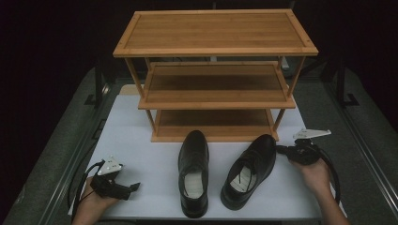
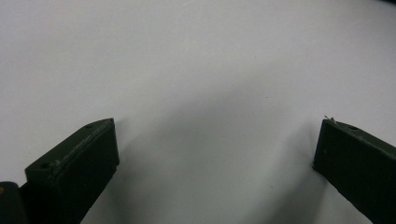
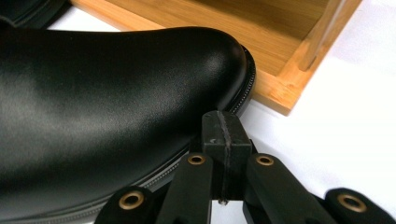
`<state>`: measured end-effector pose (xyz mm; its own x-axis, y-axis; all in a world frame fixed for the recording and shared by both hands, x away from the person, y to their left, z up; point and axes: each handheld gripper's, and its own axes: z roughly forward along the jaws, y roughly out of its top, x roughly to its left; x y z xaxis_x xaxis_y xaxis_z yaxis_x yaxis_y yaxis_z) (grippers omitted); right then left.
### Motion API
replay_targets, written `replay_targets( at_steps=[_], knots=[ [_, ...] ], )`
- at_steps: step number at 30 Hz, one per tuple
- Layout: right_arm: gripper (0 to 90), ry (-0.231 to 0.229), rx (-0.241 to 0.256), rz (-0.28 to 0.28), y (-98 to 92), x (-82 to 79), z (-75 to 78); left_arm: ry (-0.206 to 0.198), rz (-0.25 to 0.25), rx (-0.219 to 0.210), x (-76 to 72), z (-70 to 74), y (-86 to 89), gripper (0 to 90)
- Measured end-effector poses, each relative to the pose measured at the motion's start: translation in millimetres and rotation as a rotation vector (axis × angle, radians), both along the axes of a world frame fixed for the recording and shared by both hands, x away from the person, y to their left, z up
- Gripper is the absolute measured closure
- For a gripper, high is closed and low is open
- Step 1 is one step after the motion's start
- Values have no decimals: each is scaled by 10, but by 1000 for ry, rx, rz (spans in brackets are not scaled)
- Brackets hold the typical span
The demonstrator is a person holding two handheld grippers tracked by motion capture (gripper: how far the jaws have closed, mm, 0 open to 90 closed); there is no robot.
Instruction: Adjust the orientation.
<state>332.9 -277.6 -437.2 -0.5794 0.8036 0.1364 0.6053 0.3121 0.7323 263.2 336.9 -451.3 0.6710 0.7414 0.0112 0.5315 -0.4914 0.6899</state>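
Rack: wooden rack with 3 shelves at the back of the white table; every shelf is bare.
Shoes: 2 black shoes in front of it, left shoe straight, right shoe angled, toes near the lowest shelf.
Right claw: jaws pressed together, holding nothing, tip touching or just beside the right shoe's toe edge.
Left claw: jaws spread wide over bare table, well apart from both shoes.
Likely step: nudge or straighten the right shoe.
Technique: push low against the sole, slowly; the glossy upper may let the tip slip.
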Motion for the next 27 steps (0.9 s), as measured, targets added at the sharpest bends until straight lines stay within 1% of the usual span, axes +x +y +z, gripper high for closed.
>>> replay_targets(
  at_steps=[3, 4, 8, 11, 18, 19, 20, 22, 24, 26, 27],
  knots=[
    [899, -6, 0, 6, 53, 61, 10, 0, 0, 0, 0, 0, 0, 0],
    [899, -10, 9, 8, 78, 88, 18, 0, 0, 0, 0, 0, 0, 0],
    [900, -7, 20, 11, 110, 133, 17, 0, 0, 1, 0, 0, 0, 0],
    [900, -11, 6, 21, 175, 193, 30, 1, 0, 1, 0, 0, 0, 0],
    [900, -17, 10, 39, 279, 278, 40, 1, -1, 1, 1, 0, 0, 0],
    [900, -13, 8, 45, 325, 304, 44, 1, -1, 1, 1, 0, 0, 0],
    [900, -13, 8, 45, 325, 304, 44, 2, -1, 1, 1, 1, 0, 0],
    [900, -14, 8, 58, 416, 346, 43, 2, -1, 1, 1, 1, 0, 0],
    [900, -11, 9, 63, 442, 360, 44, 1, 0, 1, 1, 1, 0, 0],
    [900, -16, -12, 82, 524, 399, 55, 2, -1, 1, 1, 1, 0, 0],
    [900, -16, -12, 82, 524, 399, 55, 2, -1, 1, 1, 1, 0, 0]
  ],
)
